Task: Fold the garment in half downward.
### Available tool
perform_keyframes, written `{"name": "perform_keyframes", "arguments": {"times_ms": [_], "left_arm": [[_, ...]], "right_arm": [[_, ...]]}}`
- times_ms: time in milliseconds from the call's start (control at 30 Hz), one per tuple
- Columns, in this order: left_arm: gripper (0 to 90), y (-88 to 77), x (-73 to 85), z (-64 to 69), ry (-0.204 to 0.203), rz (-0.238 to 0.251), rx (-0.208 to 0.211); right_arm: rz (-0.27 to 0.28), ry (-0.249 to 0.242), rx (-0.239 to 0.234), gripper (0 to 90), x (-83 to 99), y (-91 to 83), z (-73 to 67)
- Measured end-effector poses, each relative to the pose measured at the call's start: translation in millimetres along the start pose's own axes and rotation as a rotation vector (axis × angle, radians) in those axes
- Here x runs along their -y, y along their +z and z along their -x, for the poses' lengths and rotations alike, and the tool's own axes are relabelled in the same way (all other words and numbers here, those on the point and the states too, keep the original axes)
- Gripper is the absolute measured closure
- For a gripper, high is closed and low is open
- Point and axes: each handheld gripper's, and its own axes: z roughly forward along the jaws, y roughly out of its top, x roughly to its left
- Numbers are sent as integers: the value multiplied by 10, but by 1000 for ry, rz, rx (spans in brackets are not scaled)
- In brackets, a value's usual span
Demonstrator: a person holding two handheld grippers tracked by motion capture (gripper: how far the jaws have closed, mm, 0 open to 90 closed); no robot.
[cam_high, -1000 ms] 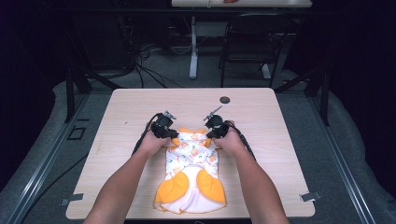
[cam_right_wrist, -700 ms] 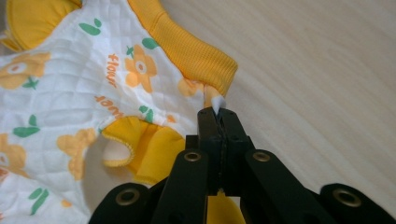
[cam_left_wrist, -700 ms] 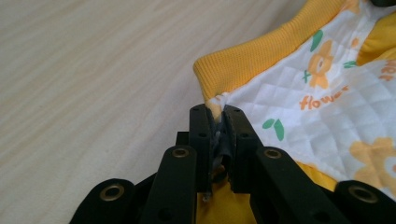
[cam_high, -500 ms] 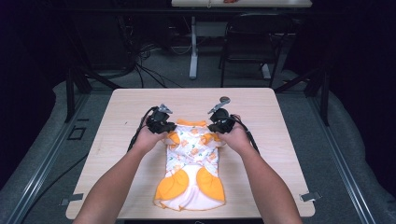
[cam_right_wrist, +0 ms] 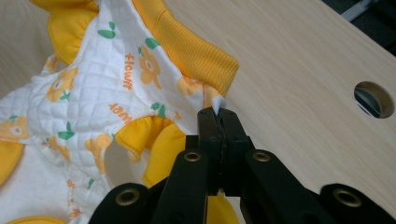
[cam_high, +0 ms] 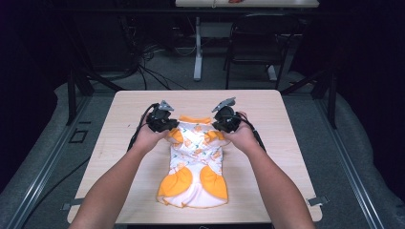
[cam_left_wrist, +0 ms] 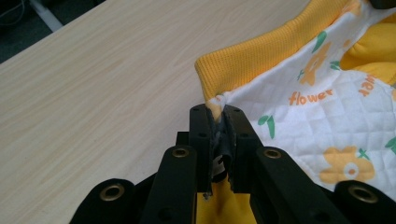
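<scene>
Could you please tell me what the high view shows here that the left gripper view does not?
The high view alone gives the whole garment, its orange ruffled hem hanging toward the table's near edge, plus both forearms and the right gripper shut on the other top corner. The left gripper view alone gives the pinch up close: the left gripper shut on white quilted cloth beside the ribbed orange neckband, and the word "flower". Both share the garment and wooden tabletop.
</scene>
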Motion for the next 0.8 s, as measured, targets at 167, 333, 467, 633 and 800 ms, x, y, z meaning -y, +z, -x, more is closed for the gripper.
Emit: {"name": "perform_keyframes", "arguments": {"times_ms": [167, 333, 467, 633, 800], "left_arm": [[830, -109, -92, -13, 8, 26, -13], [830, -182, -158, -23, 16, 40, -25], [833, -243, -202, -36, 22, 51, -34], [835, -319, -270, -46, 35, 70, -45], [837, -345, -282, -57, 37, 79, -55]], "right_arm": [[15, -13, 22, 894, -97, -98, 22], [28, -25, 37, 894, -157, -165, 20], [41, -28, 41, 895, -192, -218, 26], [74, -36, 65, 895, -271, -307, 43], [96, -33, 71, 896, -290, -333, 52]]}}
